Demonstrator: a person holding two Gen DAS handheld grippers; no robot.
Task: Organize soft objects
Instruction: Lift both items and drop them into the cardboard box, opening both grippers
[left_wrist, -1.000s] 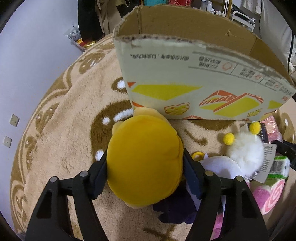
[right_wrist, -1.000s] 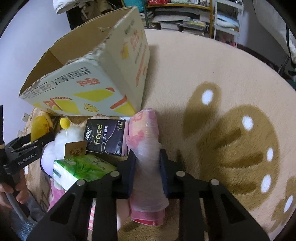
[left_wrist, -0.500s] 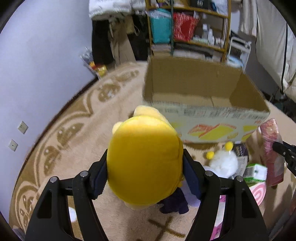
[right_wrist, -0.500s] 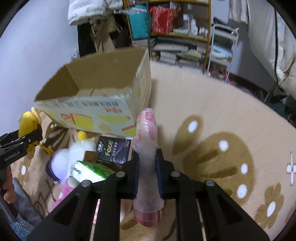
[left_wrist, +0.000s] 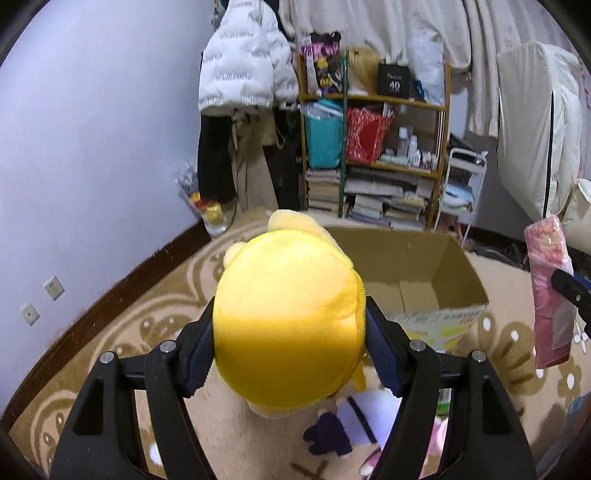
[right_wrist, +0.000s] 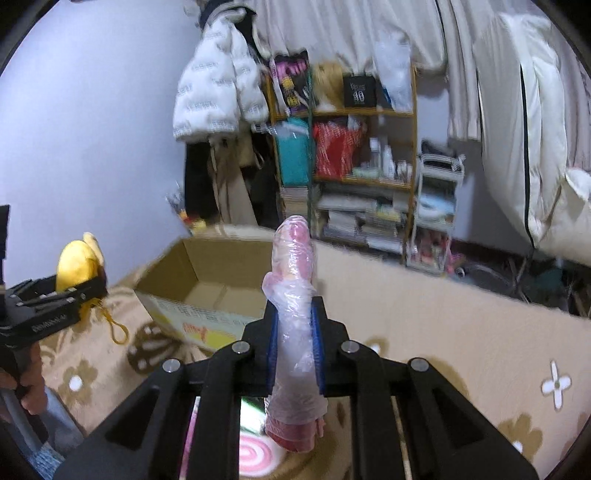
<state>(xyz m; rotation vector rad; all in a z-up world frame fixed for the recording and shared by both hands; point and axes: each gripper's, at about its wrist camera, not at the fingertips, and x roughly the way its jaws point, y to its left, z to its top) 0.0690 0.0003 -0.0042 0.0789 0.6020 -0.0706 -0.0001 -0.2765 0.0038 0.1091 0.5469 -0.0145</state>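
Note:
My left gripper (left_wrist: 290, 332) is shut on a yellow plush toy (left_wrist: 288, 317) and holds it in the air in front of the open cardboard box (left_wrist: 413, 273). My right gripper (right_wrist: 295, 332) is shut on a pink plastic-wrapped pack (right_wrist: 295, 295), held upright above the rug, to the right of the box (right_wrist: 199, 291). The pink pack also shows at the right edge of the left wrist view (left_wrist: 550, 295). The yellow plush also shows at the left of the right wrist view (right_wrist: 77, 264). The box looks empty inside.
A purple and white plush (left_wrist: 354, 421) and a pink swirl cushion (right_wrist: 255, 454) lie on the beige patterned rug (right_wrist: 443, 332) below the grippers. A cluttered shelf (left_wrist: 373, 158), a hanging white jacket (left_wrist: 243, 66) and a small white cart (left_wrist: 461, 184) stand behind the box.
Both grippers have risen from the rug with their loads. The yellow plush and the pink pack now hang above box height, and the box's inside has come into view.

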